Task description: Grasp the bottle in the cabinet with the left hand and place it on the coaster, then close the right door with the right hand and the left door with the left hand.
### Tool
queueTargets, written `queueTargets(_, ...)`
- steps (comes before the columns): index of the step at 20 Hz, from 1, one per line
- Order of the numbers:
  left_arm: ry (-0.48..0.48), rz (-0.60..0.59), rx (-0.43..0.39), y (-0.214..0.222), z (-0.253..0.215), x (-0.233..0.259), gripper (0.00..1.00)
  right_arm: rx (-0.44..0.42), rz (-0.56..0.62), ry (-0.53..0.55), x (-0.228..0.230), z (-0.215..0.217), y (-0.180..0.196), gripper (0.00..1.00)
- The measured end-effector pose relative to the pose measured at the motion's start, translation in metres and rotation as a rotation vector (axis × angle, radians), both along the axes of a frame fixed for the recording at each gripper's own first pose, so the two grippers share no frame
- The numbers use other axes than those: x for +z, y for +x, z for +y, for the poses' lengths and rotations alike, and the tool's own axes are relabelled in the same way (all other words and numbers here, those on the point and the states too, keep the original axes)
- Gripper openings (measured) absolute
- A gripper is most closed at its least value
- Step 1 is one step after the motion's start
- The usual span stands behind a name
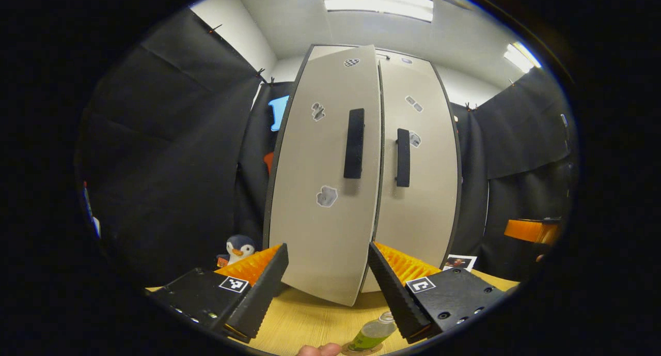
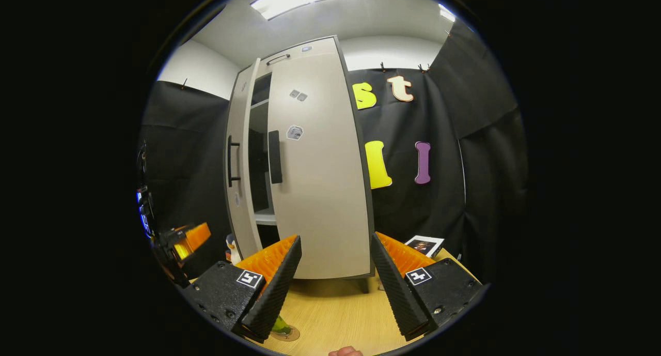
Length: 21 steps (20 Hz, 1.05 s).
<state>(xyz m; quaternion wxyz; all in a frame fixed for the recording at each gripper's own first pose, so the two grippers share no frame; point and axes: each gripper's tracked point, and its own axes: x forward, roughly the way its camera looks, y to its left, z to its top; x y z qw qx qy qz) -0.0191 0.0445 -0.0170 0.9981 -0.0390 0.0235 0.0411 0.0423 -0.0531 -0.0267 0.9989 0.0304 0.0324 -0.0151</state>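
While my left gripper (image 1: pixel 326 276) hangs with its fingers spread apart and nothing between them, it faces the cabinet (image 1: pixel 361 175) head on. The left door (image 1: pixel 325 190) stands slightly ajar, its lower edge swung out over the table (image 1: pixel 310 320), and the right door (image 1: pixel 421 190) sits flush behind it. Each door carries a black handle (image 1: pixel 354 143). The bottle (image 1: pixel 373 333) stands on the coaster (image 1: pixel 361 350) at the bottom of the left gripper view, just beside my right finger. A toy penguin (image 1: pixel 238 248) sits by the cabinet's left side, and a photo card (image 1: pixel 459 262) lies on the table to the right.

In the right gripper view my right gripper (image 2: pixel 335 273) is also spread wide and empty, pointed at the right door (image 2: pixel 317 180). A dark gap shows between that door and the left door (image 2: pixel 238 159), with a shelf inside. The left gripper (image 2: pixel 186 242) shows far off at the left. The coaster (image 2: pixel 285 333) peeks out beneath my left finger.
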Motion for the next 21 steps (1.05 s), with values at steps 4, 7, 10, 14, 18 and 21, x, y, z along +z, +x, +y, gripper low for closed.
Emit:
queueTargets(4, -0.026, 0.038, 0.009, -0.012, -0.005, -0.023, 0.95, -0.001, 0.030, 0.007, -0.015, 0.000, -0.001, 0.83)
queueTargets(7, -0.026, 0.053, 0.021, -0.014, -0.001, -0.032, 0.95, 0.007, 0.055, 0.001, -0.025, 0.004, -0.003, 0.83)
queueTargets(10, -0.010, 0.056, 0.029, -0.014, 0.001, -0.038, 0.95, 0.017, 0.081, 0.004, -0.036, 0.009, -0.002, 0.83)
queueTargets(14, 0.011, 0.071, 0.026, -0.013, 0.004, -0.040, 0.94, 0.041, 0.092, 0.008, -0.039, 0.020, 0.000, 0.83)
queueTargets(18, 0.027, 0.062, 0.025, -0.016, 0.004, -0.037, 0.95, 0.055, 0.114, -0.011, -0.044, 0.023, 0.000, 0.83)
queueTargets(21, 0.041, 0.054, 0.015, -0.016, 0.001, -0.035, 0.95, 0.051, 0.103, -0.005, -0.038, 0.020, 0.000, 0.83)
